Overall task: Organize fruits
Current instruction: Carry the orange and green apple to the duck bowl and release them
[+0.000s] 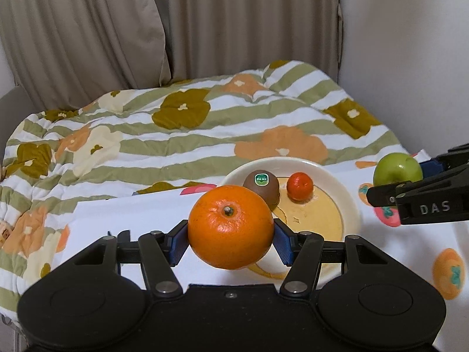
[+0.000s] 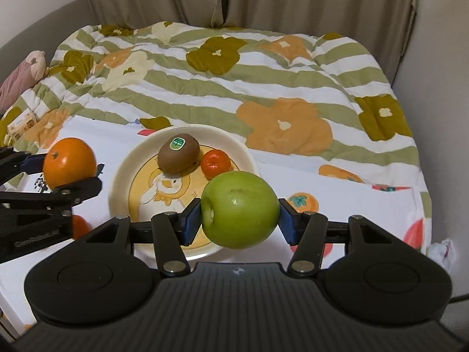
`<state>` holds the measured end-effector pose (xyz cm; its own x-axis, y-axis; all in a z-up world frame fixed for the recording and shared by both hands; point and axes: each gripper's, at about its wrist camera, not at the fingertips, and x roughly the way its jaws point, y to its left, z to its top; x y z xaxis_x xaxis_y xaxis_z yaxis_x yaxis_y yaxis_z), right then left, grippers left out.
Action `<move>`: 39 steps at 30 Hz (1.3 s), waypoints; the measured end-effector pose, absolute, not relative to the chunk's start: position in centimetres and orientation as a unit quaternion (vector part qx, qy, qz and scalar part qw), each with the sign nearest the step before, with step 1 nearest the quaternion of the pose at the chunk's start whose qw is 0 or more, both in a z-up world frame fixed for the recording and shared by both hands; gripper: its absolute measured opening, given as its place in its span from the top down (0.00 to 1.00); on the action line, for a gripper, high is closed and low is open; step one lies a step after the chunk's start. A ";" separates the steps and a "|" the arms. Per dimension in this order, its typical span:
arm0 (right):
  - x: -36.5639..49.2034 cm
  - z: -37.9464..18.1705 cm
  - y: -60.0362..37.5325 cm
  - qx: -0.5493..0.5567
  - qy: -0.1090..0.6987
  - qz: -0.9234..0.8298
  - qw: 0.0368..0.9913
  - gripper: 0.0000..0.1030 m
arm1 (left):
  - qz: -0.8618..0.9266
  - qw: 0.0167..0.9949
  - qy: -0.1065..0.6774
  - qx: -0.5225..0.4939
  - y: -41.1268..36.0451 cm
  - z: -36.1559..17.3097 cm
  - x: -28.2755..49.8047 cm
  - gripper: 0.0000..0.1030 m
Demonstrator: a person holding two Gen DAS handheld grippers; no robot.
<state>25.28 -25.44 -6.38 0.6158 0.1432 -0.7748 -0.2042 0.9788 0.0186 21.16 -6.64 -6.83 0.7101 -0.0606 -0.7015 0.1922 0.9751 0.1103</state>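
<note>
Left wrist view: left gripper (image 1: 231,236) clamps one orange (image 1: 231,226) beside the plate (image 1: 346,193); one stickered kiwi (image 1: 261,187), one tangerine (image 1: 299,186) on it; right gripper (image 1: 394,187), marked "DAS", pinches one green apple (image 1: 397,169).

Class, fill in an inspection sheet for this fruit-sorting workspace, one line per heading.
Surface: white persimmon-print cloth over a striped floral quilt.
Job's things: plate holds kiwi and small tangerine; orange and green apple are held aloft.
Clutter: plush toy, small box, crumpled tissue.
Grippers: left gripper shut on orange; right gripper shut on green apple.
Cables: nothing seen.
Surroundings: beige curtains.
</note>
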 end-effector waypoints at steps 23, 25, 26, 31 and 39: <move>30.4 -10.3 -26.3 -0.056 0.457 0.133 0.878 0.33 | -0.029 0.887 0.431 0.161 -10.4 -13.4 27.6 0.38; 30.6 -10.4 -26.3 -0.058 0.457 0.135 0.877 0.33 | -0.031 0.888 0.430 0.161 -10.5 -13.4 27.6 0.37; 30.6 -10.5 -26.4 -0.059 0.457 0.135 0.877 0.33 | -0.032 0.888 0.429 0.160 -10.6 -13.4 27.6 0.37; 30.7 -10.5 -26.4 -0.058 0.454 0.138 0.878 0.33 | -0.023 0.899 0.403 0.169 -10.7 -12.2 26.9 0.06; 30.9 -10.7 -26.2 -0.066 0.449 0.158 0.877 0.33 | -0.018 0.899 0.419 0.125 -9.3 -11.0 25.5 0.06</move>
<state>30.93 -26.16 -10.68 0.5479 0.2174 -0.8078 -0.3360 0.9415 0.0255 25.51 -9.28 -11.00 0.6490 0.0716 -0.7574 0.1370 0.9683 0.2089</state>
